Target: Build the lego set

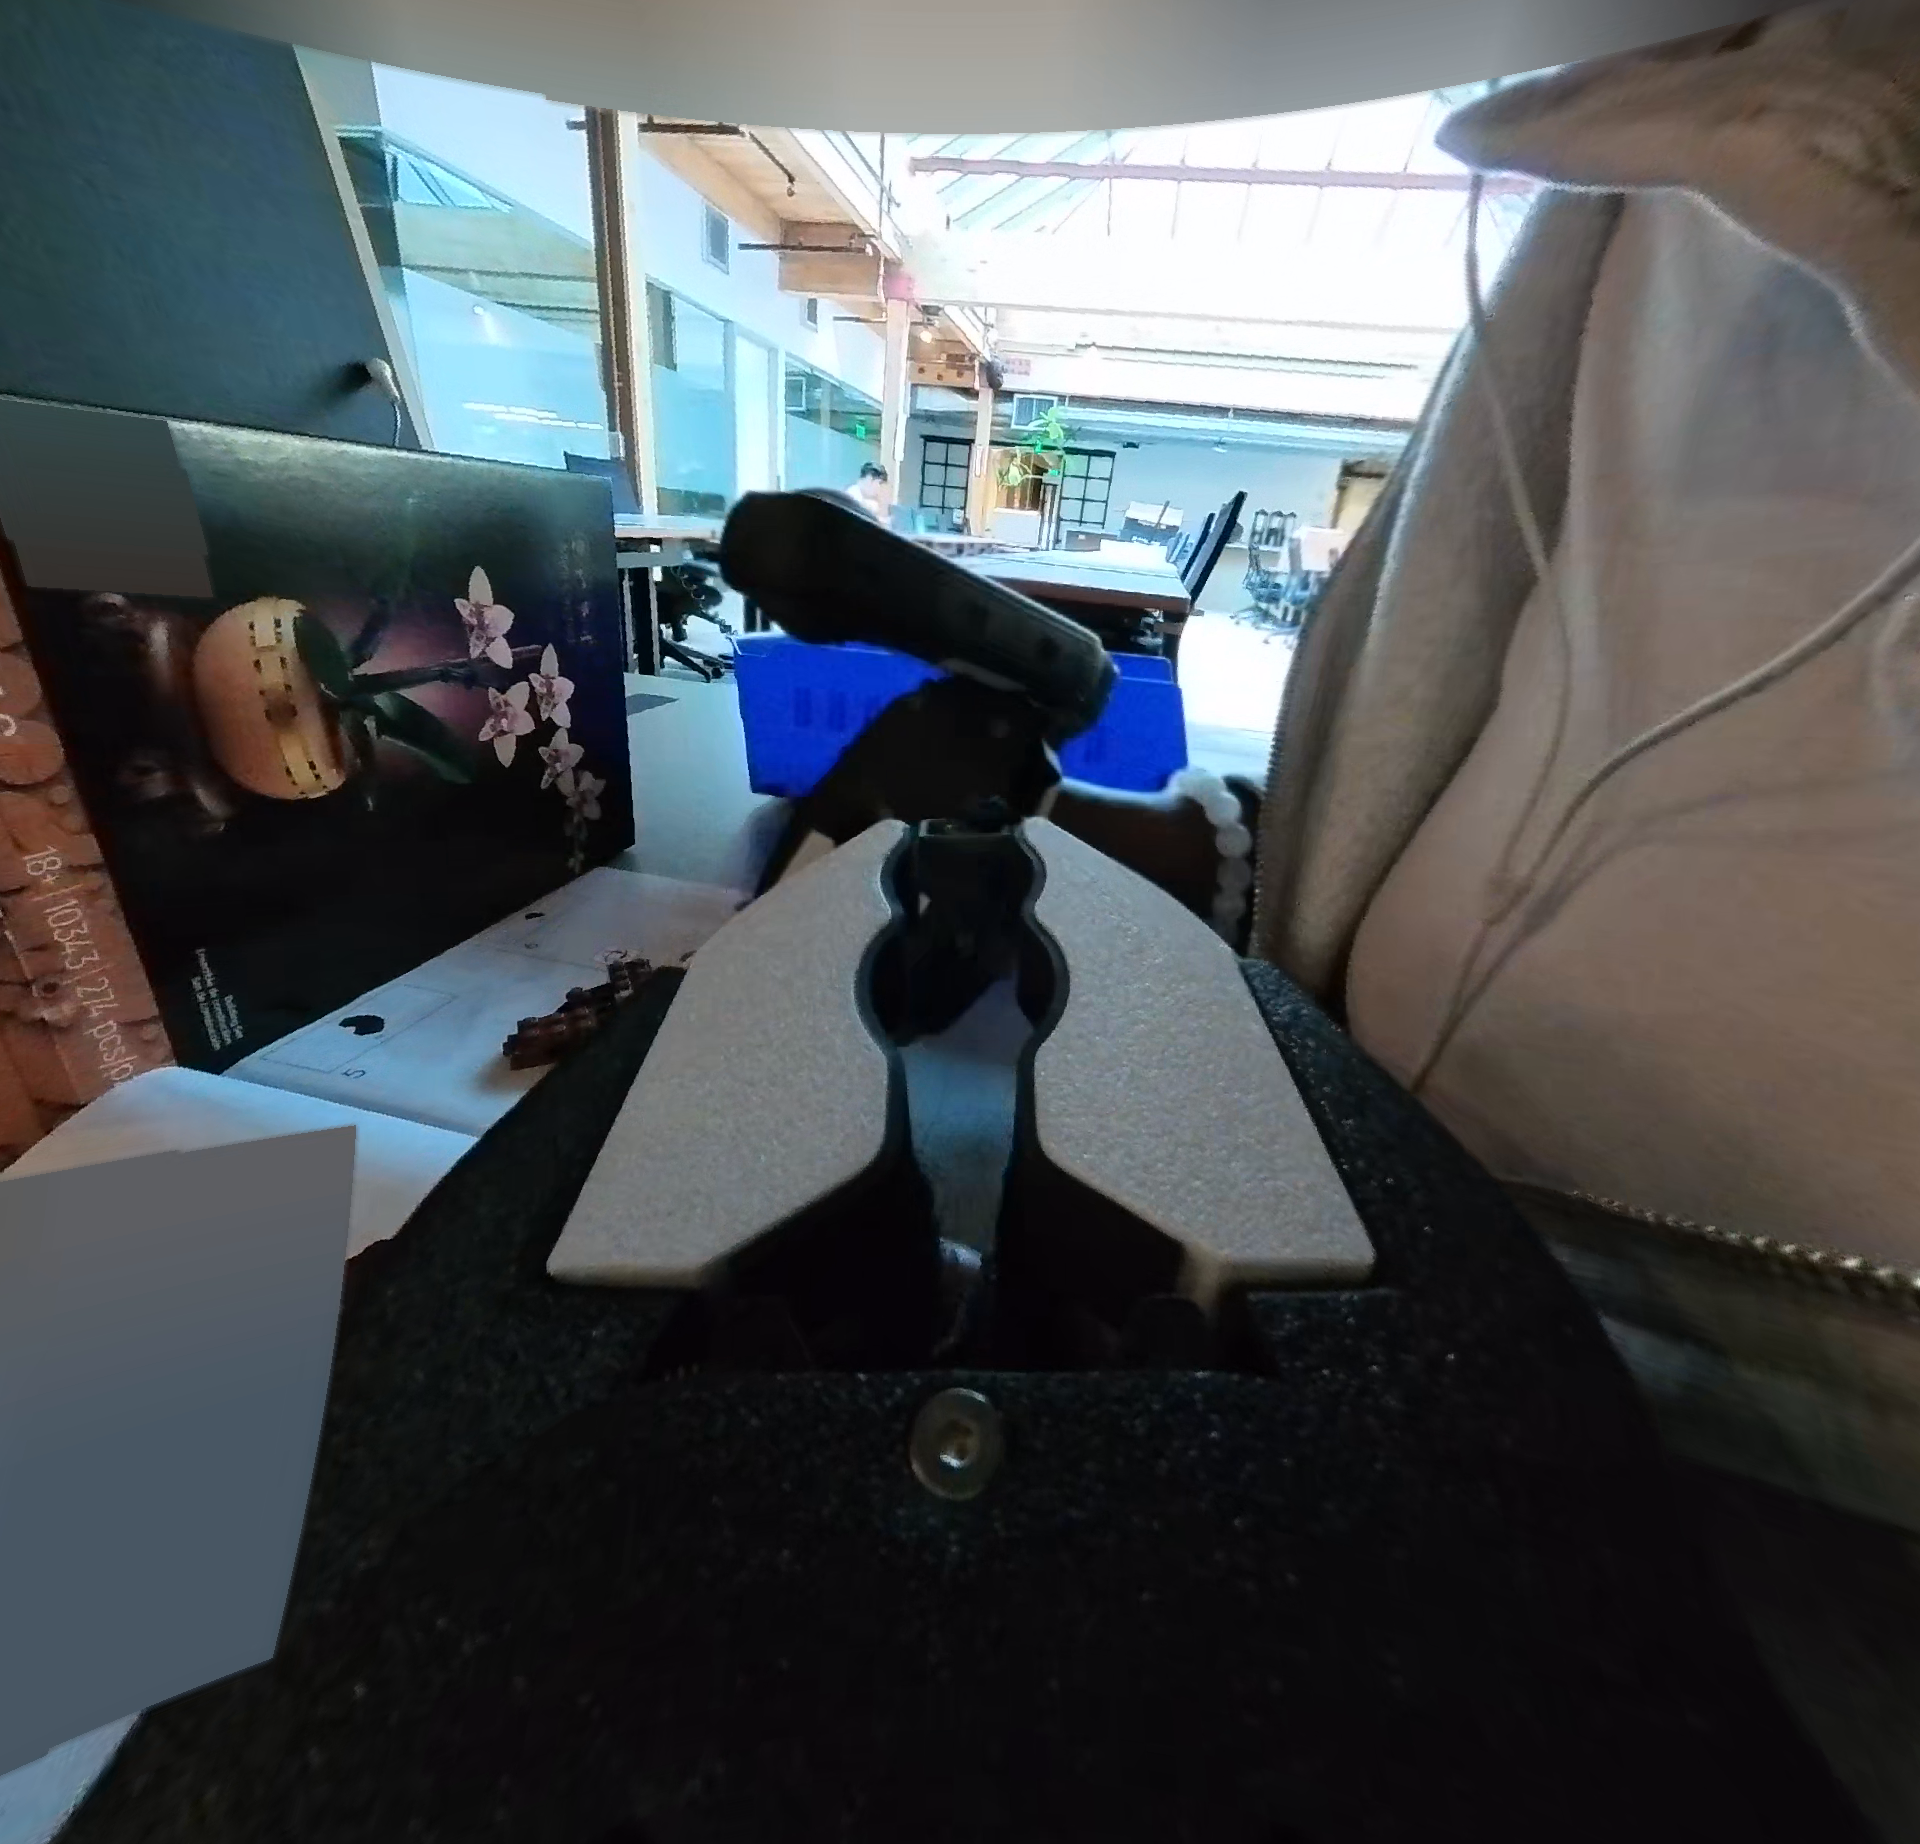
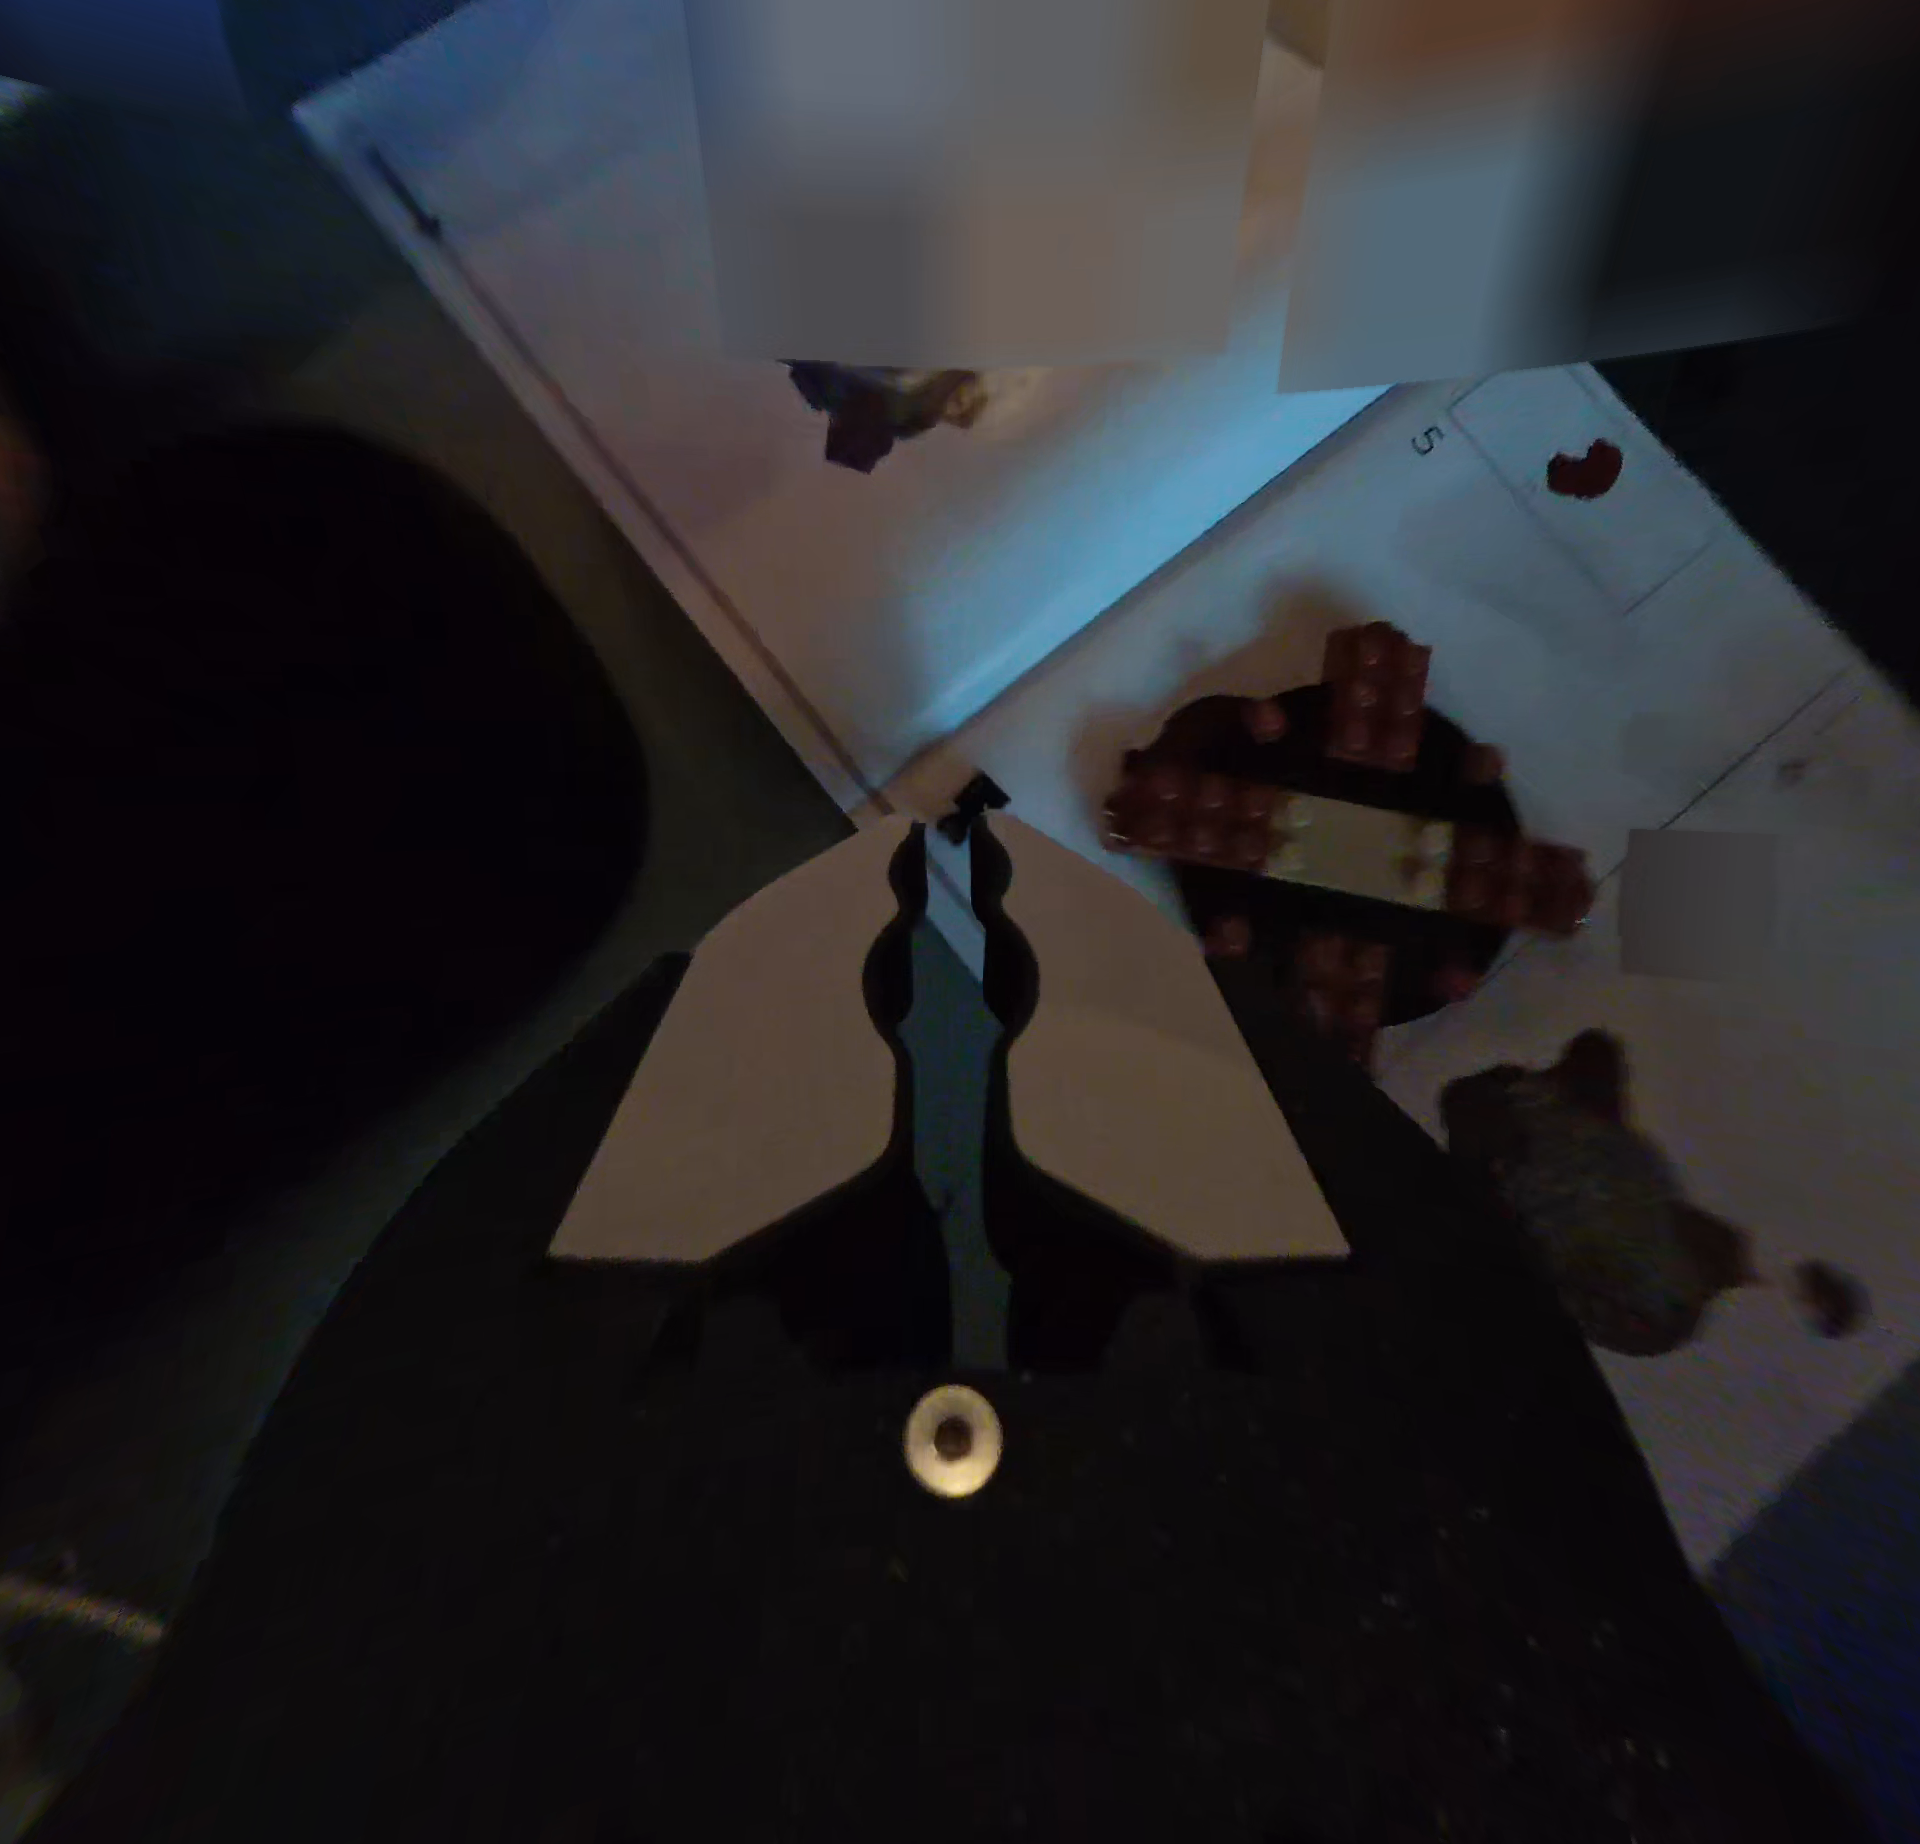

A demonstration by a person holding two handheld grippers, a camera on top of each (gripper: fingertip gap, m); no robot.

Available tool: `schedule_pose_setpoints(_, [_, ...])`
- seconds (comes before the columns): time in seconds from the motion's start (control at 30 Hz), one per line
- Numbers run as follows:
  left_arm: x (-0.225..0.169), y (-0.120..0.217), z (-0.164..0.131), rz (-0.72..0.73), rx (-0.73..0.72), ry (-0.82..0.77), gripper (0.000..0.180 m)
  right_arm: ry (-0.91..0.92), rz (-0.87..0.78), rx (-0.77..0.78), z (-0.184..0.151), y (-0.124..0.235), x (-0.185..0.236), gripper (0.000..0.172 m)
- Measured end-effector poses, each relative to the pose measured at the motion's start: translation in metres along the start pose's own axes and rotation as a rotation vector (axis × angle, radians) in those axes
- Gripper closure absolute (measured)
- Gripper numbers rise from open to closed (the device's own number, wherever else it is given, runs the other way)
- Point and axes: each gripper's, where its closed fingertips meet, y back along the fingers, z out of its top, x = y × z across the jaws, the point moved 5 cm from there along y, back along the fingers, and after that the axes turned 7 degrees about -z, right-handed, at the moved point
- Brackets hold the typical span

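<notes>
Brick build [image 2: 1340, 838] on booklet [image 2: 1714, 755] — box [image 1: 343, 734] behind.

left claw [image 1: 961, 838] tips blocked by a dark object, grip unclear. right view dim and blurred; small black piece [image 2: 971, 805] at claw tips, contact unclear. brown brick build [image 2: 1340, 828] smeared.

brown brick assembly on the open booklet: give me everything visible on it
The round brown brick assembly lies flat on the white page of the open instruction booklet, studs up. It looks like plastic: a dark round base carries reddish-brown studded plates crossing it, with a pale tan plate in the middle of the longer bar. It sits right of the right gripper, apart from it; nothing touches it but the page. The image is blurred and dim, so the stud count is unclear. In the left wrist view, only its edge shows.
</notes>
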Motion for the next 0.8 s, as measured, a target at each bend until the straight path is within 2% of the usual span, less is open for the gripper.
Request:
schedule_pose_setpoints(0.17, [-0.001, 0.001, 0.000, 0.002, -0.003, -0.009, 0.165, -0.011, -0.018, 0.032, 0.000, -0.006, -0.006, 0.165])
schedule_pose_setpoints(0.3, [-0.001, 0.001, 0.000, 0.005, -0.003, -0.015, 0.165, 0.236, 0.019, 0.025, 0.004, -0.004, -0.015, 0.165])
schedule_pose_setpoints(0.37, [-0.002, 0.000, 0.000, 0.004, -0.001, -0.017, 0.165, 0.293, -0.002, 0.065, 0.003, -0.001, -0.025, 0.165])
schedule_pose_setpoints(0.53, [-0.001, 0.000, 0.000, 0.006, -0.001, -0.010, 0.165, 0.078, 0.027, 0.003, 0.004, 0.008, -0.013, 0.160])
schedule_pose_setpoints(0.67, [-0.001, 0.000, 0.000, -0.001, 0.002, -0.004, 0.165, 0.184, 0.027, -0.005, 0.004, -0.002, -0.011, 0.160])
schedule_pose_setpoints(0.8, [-0.001, 0.000, 0.000, 0.003, 0.002, -0.016, 0.165, 0.142, 0.101, 0.026, 0.007, -0.004, -0.016, 0.160])
